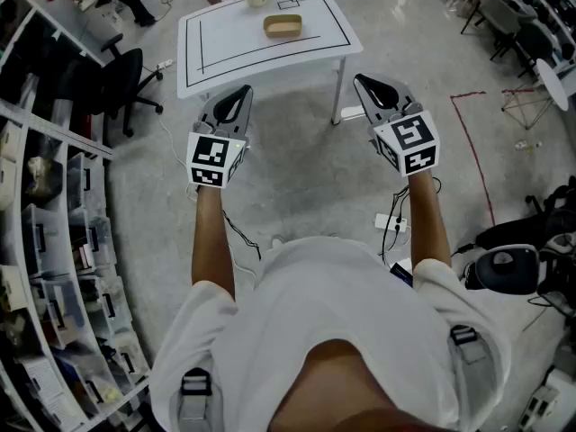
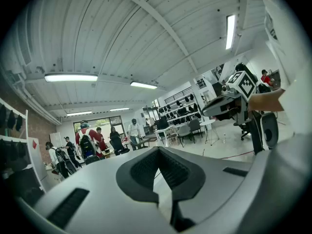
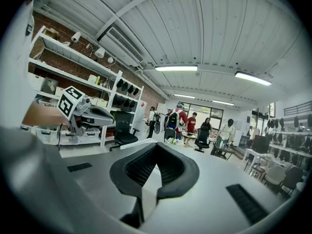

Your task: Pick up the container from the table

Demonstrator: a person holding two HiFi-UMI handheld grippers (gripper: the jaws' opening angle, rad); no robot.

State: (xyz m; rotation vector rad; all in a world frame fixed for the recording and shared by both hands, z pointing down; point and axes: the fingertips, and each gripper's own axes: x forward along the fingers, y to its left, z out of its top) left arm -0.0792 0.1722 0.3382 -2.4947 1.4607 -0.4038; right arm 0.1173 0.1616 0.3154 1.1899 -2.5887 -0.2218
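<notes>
Container (image 1: 283,26) on white table (image 1: 216,57) at 12 o'clock, well apart from left gripper (image 1: 245,89) at 11 o'clock and right gripper (image 1: 360,80) at 1 o'clock, both pairs of jaws pressed together, empty

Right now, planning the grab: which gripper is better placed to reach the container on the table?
Left, slightly. The left gripper sits closer to the container on the white table than the right gripper; both are shut, empty, short of the table.
</notes>
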